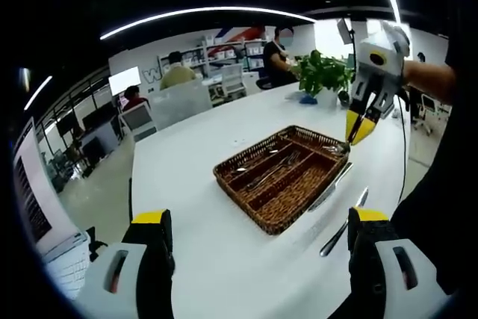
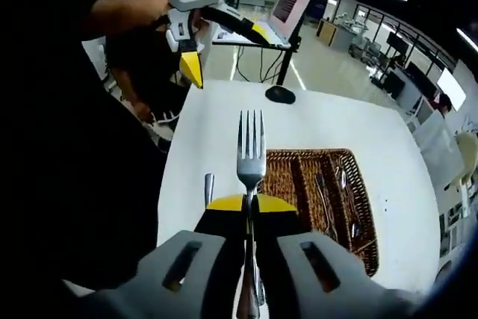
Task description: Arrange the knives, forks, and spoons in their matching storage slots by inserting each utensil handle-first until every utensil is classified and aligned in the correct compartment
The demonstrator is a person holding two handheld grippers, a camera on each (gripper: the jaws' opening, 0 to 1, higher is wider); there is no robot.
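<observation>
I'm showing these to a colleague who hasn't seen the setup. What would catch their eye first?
Most striking is the fork, tines up, clamped in the right tongs. Next comes the wicker tray on the white table, with loose cutlery lying beside it.

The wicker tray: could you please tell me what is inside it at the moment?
The wicker tray has long compartments. Several metal utensils lie in the far ones; the nearest compartment looks bare, though its end is hidden behind the right gripper, which grips a fork.
</observation>
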